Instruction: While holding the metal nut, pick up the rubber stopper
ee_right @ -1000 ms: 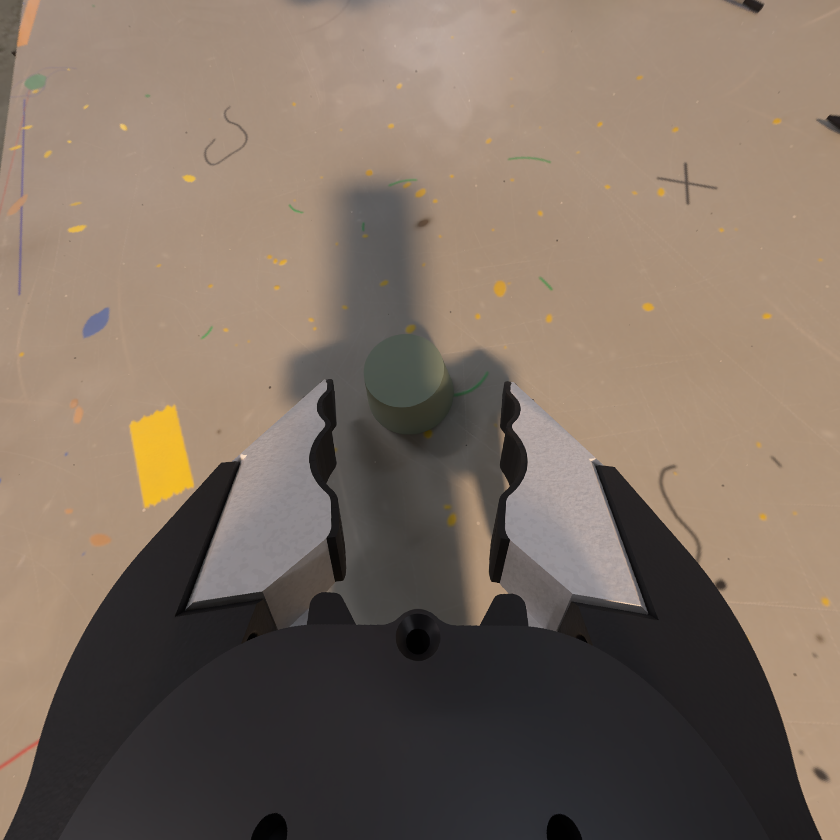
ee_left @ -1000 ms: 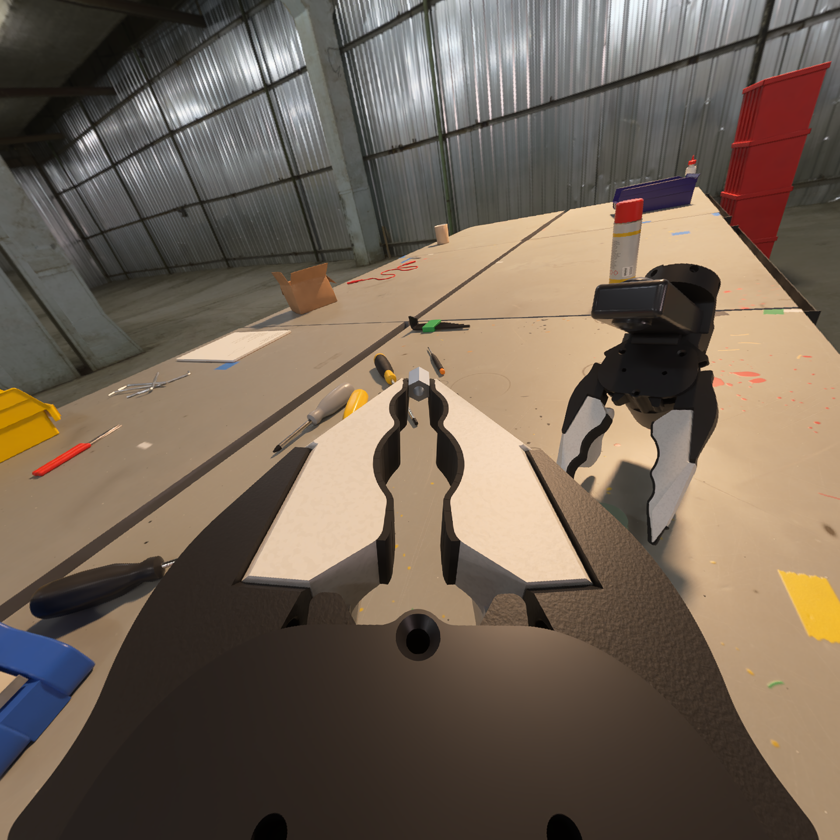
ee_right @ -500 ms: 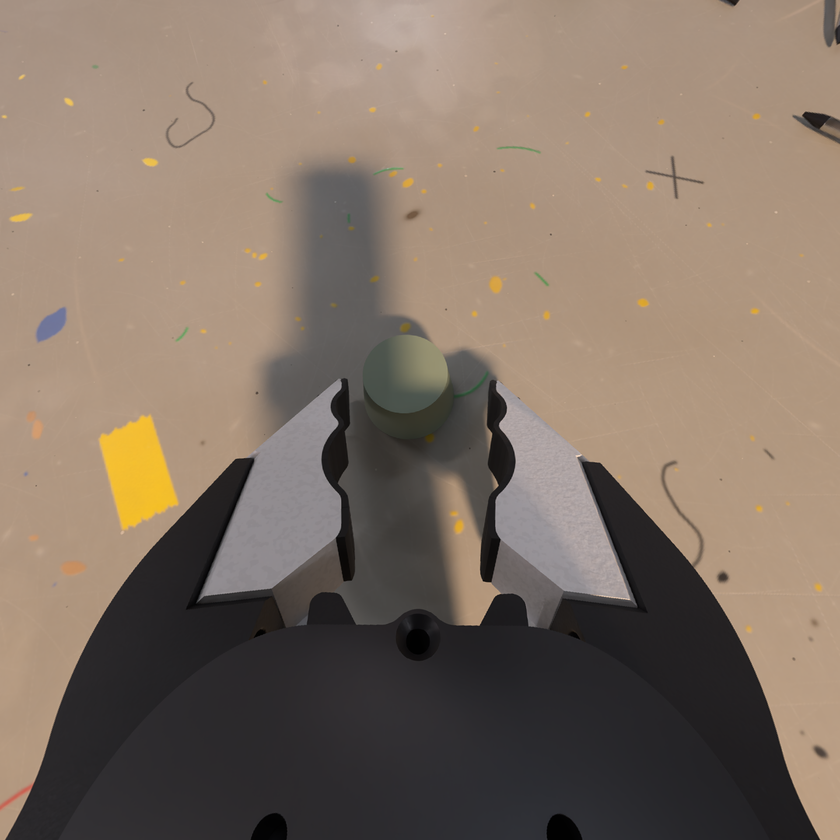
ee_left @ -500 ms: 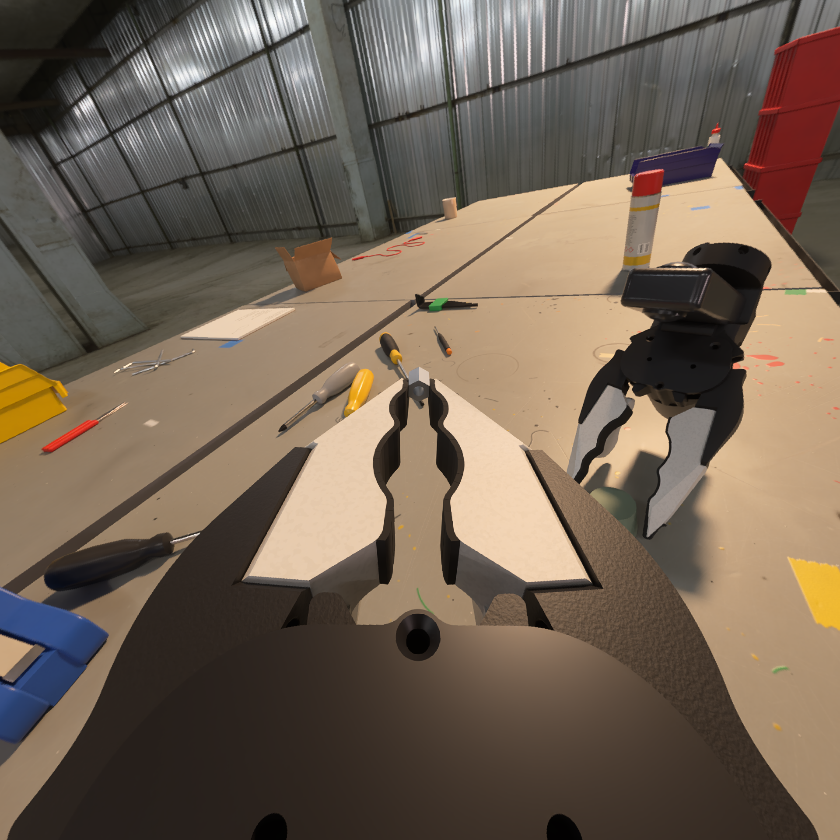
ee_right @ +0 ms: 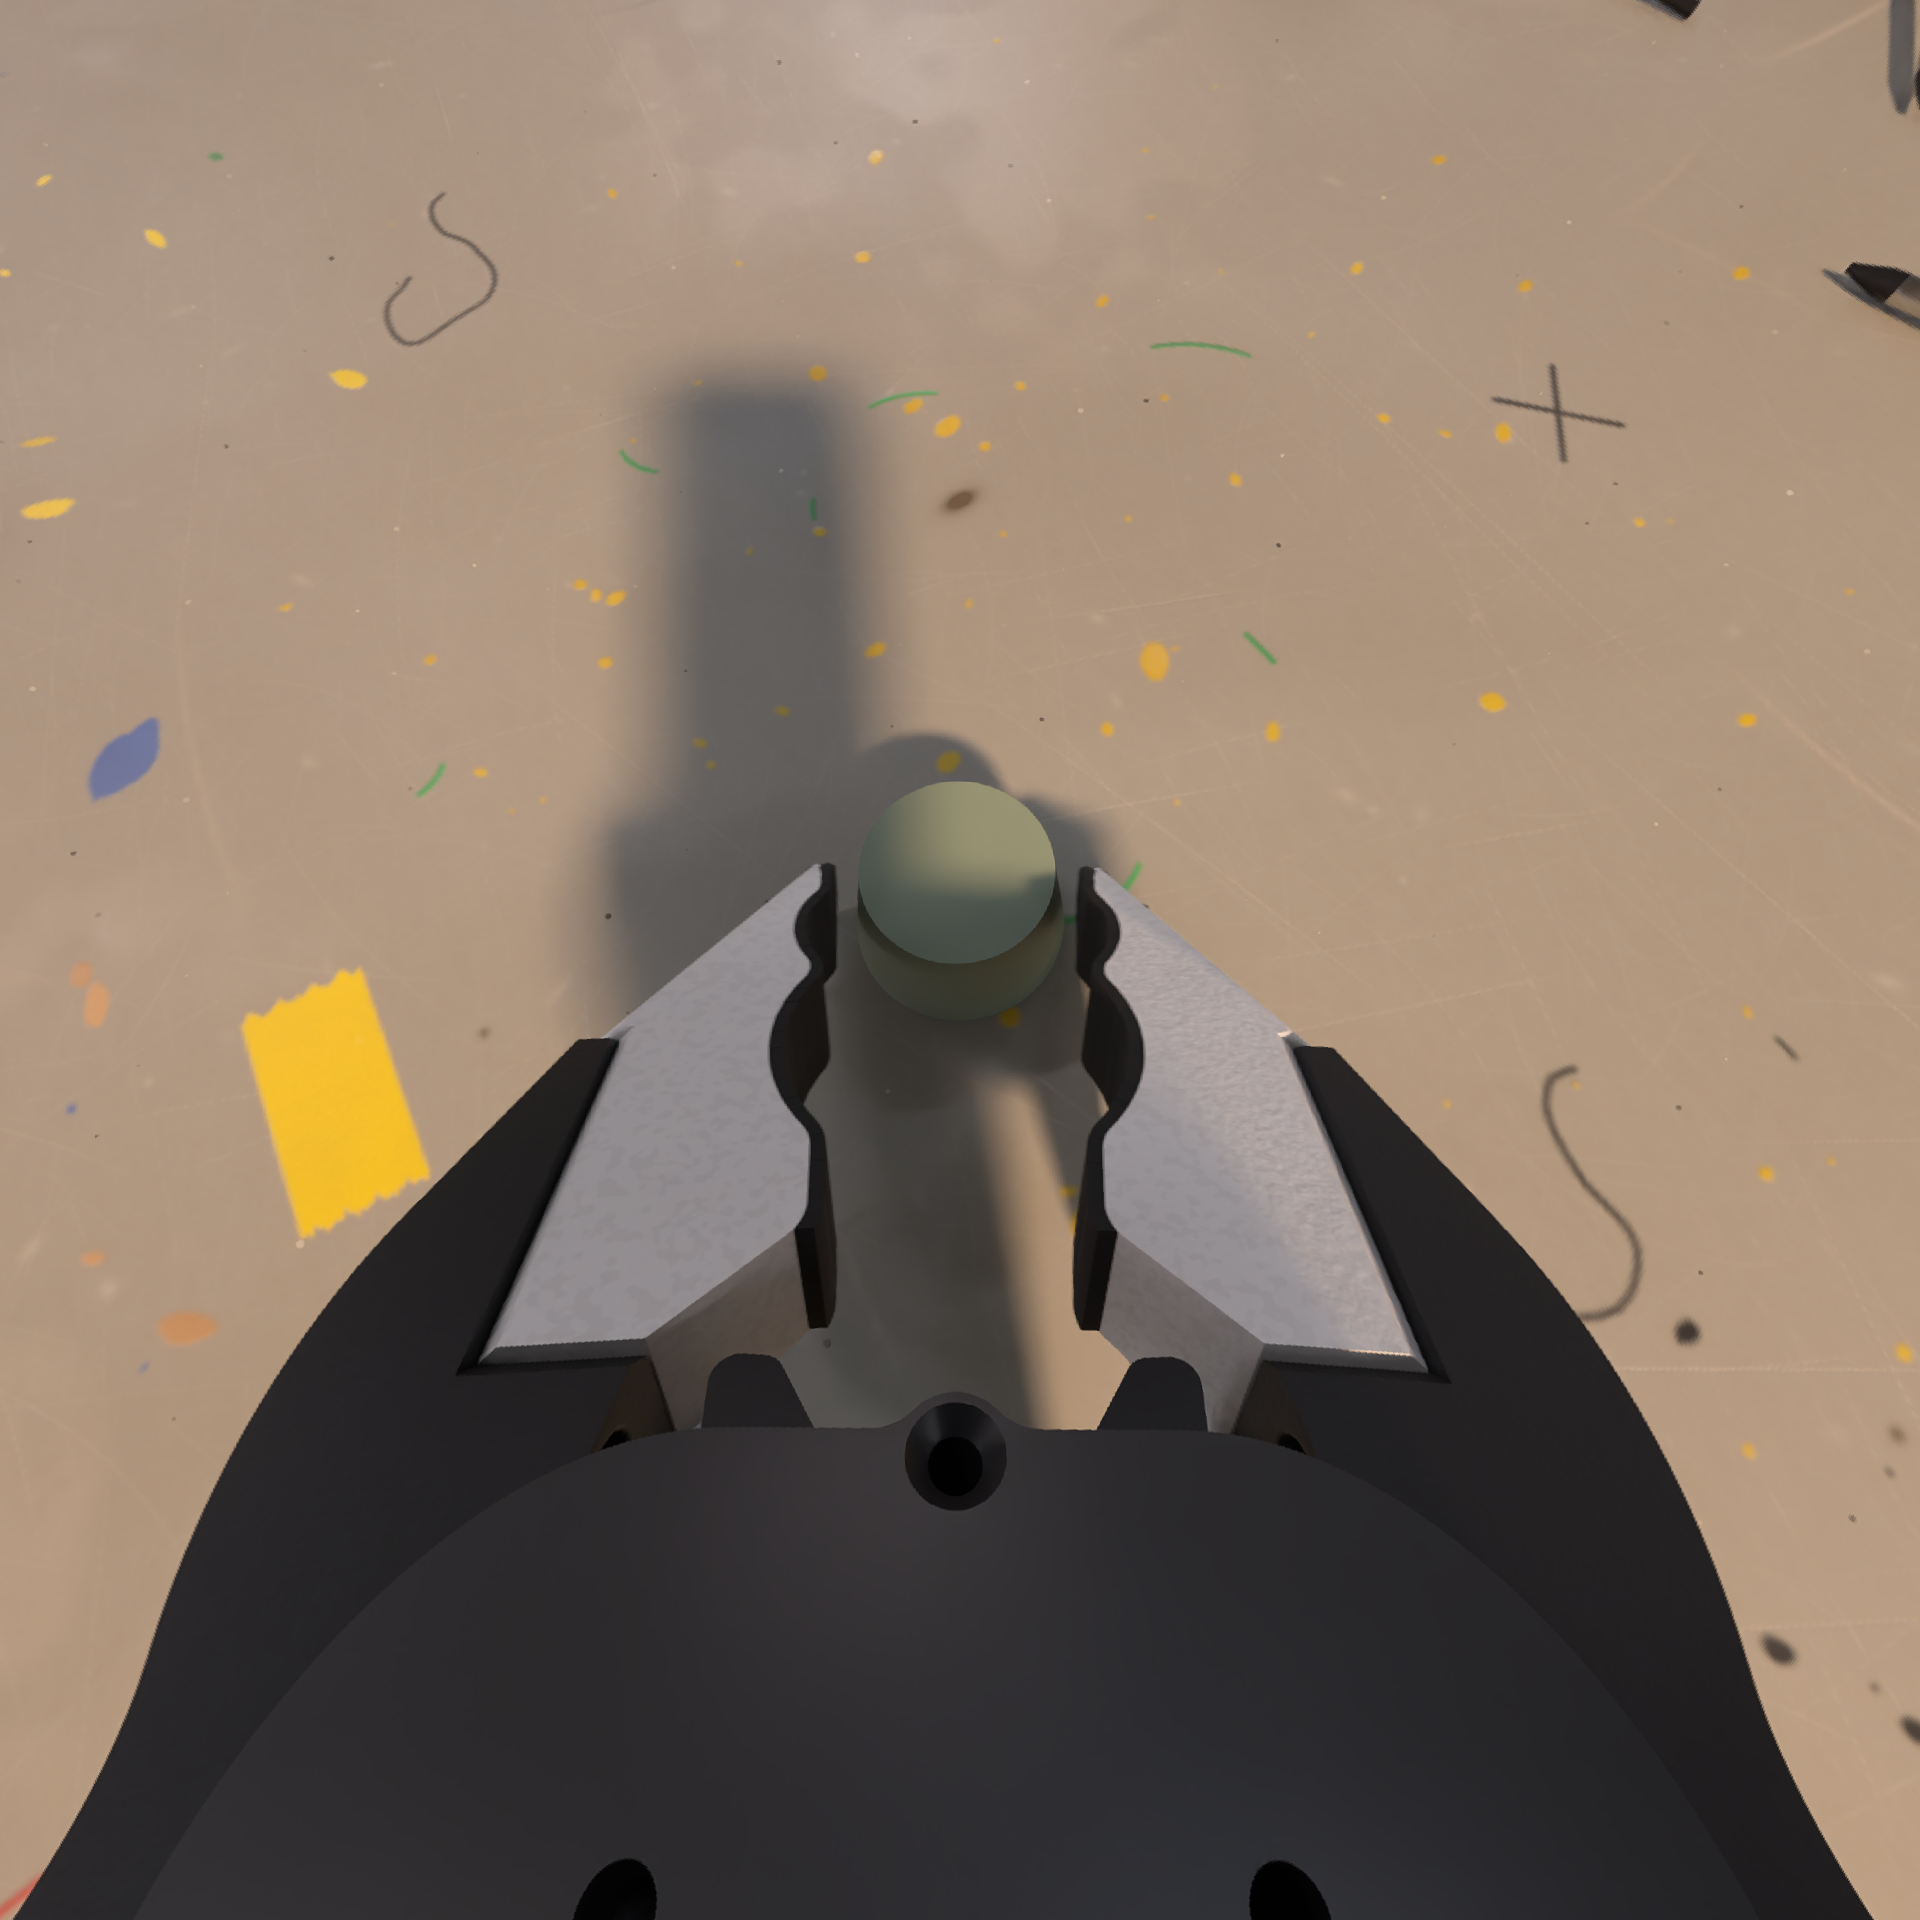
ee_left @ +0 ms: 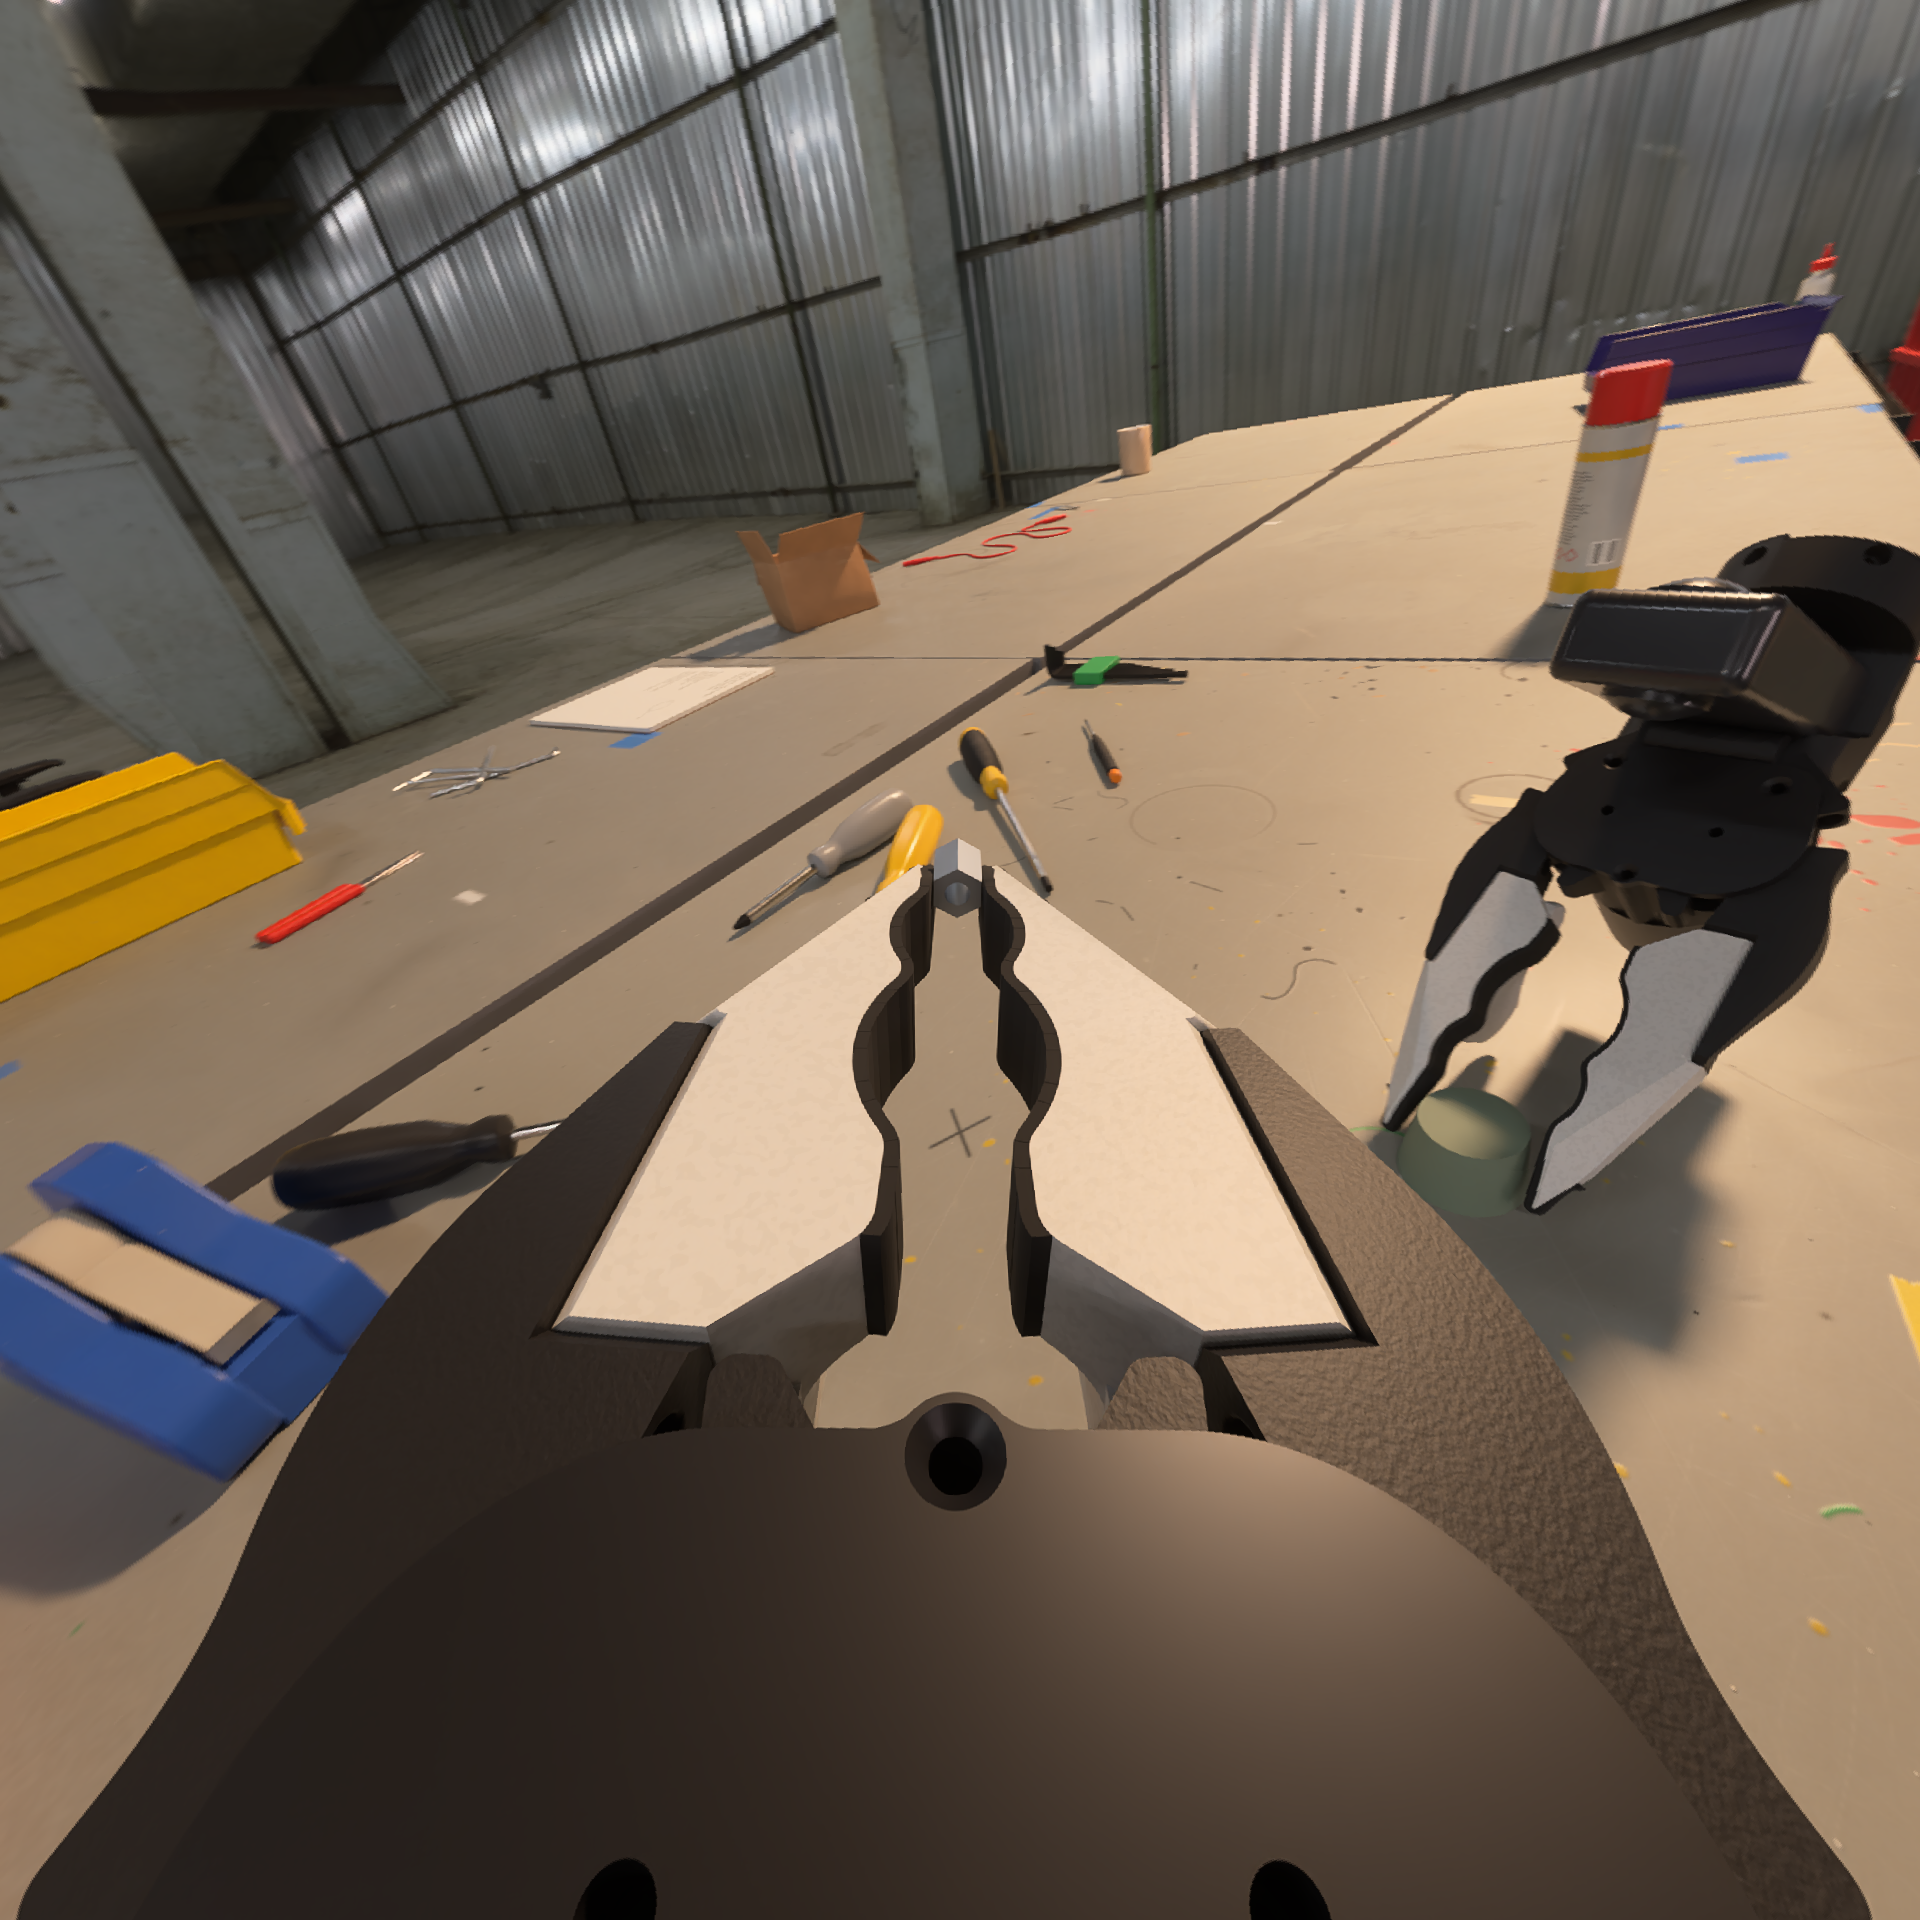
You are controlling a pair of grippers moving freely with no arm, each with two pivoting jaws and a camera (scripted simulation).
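Left gripper (ee_left: 956,896) pinched hex nut (ee_left: 956,879); right gripper (ee_right: 956,883) part-open, straddled green rubber stopper (ee_right: 956,883), untouched. Risk: tapered stopper squirting free on closure.

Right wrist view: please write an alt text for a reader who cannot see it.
The open right gripper points down at a green rubber stopper standing between its fingertips on a paint-speckled table. A yellow tape strip lies left.

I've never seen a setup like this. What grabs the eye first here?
Two things: the right gripper pointing down, fingers open on either side of a green rubber stopper on the speckled table. To its left, the left gripper pinches a small metal nut at its tips.
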